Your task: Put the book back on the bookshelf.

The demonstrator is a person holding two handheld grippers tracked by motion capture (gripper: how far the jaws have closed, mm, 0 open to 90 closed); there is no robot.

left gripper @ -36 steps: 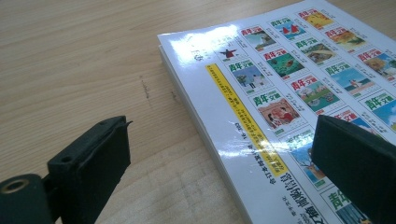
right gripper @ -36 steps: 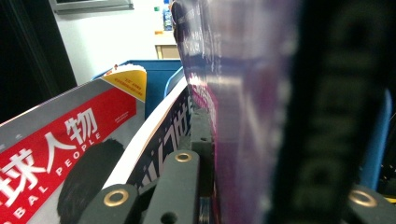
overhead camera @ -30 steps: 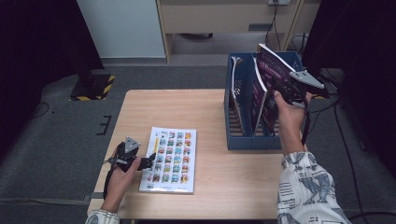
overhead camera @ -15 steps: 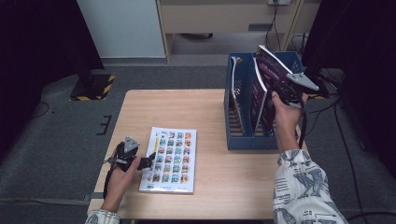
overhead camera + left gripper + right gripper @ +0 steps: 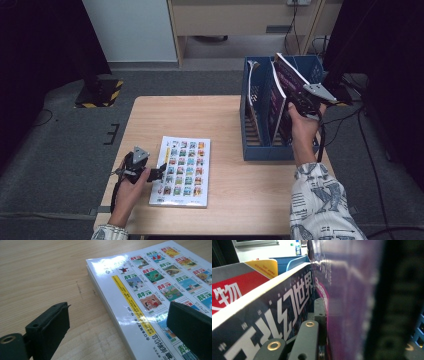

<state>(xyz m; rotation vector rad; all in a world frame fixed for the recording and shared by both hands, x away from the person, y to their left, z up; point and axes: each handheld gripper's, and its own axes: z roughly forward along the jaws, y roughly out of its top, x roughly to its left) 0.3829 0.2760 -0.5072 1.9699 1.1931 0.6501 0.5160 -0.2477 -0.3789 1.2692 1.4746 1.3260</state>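
1. Nearest, at the near left of the table (image 5: 230,200), the left gripper (image 5: 156,172) rests low with its jaws spread wide; the left gripper view shows the near left corner of the flat magazine (image 5: 160,295) between them, no pad pressing on it.
2. Just right of that gripper, the flat magazine (image 5: 182,170) lies face up, its cover a grid of small pictures. Judging by this, it is not yet filed.
3. Farther off on the right, the blue file rack (image 5: 260,147) stands at the table's right edge with a few magazines upright in its slots.
4. Above the rack, the right gripper (image 5: 300,102) is clamped on the purple magazine (image 5: 290,82), jaws narrowed to the cover's thickness; its lower edge is tilted into a right-hand slot beside a dark-spined neighbour (image 5: 272,322).
5. By my reading, one magazine is nearly stowed; seating it, letting go, then filing the flat one remain.
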